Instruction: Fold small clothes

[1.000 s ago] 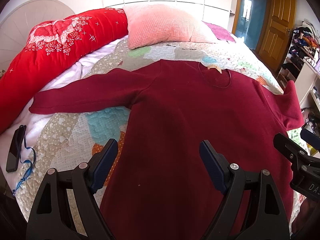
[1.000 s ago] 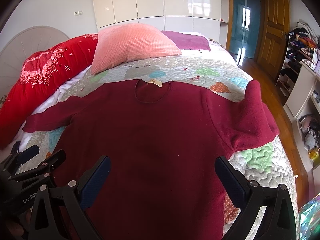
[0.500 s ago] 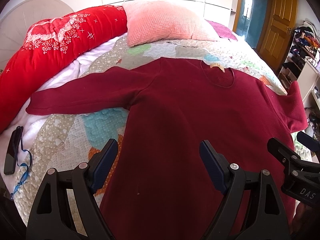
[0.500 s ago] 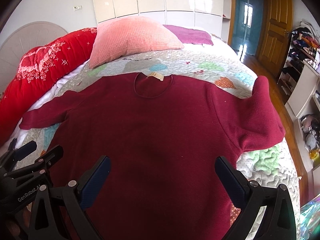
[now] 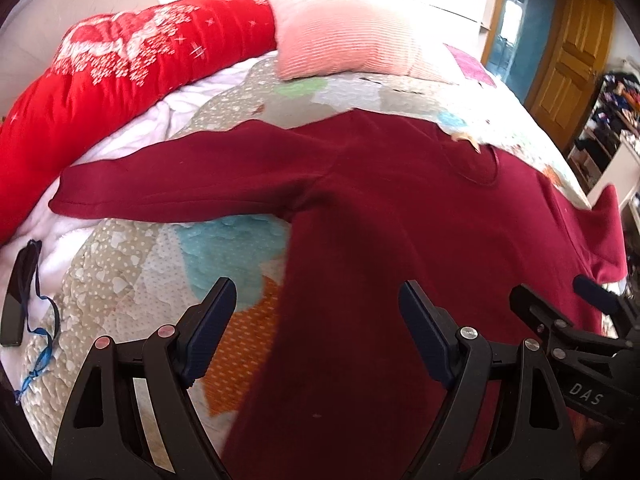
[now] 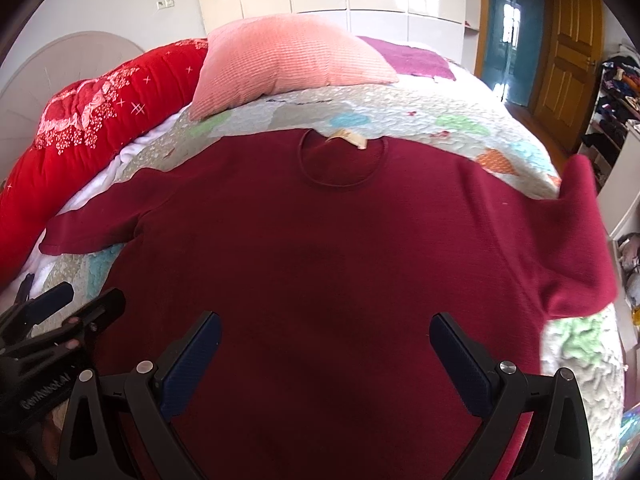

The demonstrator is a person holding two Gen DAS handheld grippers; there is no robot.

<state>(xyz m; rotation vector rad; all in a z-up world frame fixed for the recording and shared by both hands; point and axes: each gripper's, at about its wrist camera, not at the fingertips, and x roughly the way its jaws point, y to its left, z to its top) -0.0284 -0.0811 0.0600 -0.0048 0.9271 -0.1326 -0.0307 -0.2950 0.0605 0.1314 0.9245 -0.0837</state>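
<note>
A dark red long-sleeved sweater [image 5: 380, 240] lies flat, front up, on a patchwork quilt [image 5: 132, 280], its neck towards the pillows; it also shows in the right wrist view [image 6: 320, 260]. Its left sleeve [image 5: 172, 192] stretches out to the left. Its right sleeve [image 6: 576, 248] is bent back at the bed's right edge. My left gripper [image 5: 316, 324] is open and empty over the sweater's lower left side. My right gripper [image 6: 324, 348] is open and empty over the lower body. Each gripper shows at the edge of the other's view.
A pink pillow [image 6: 288, 68] and a rolled red duvet [image 5: 120, 68] lie at the head of the bed. A black phone with a blue strap [image 5: 18, 288] lies at the left edge. A wooden door [image 6: 568, 52] and cluttered shelves [image 6: 616, 92] stand to the right.
Both grippers have moved forward and lower over the sweater, which looms larger. The left view has swung a little to the left. Both stay open.
</note>
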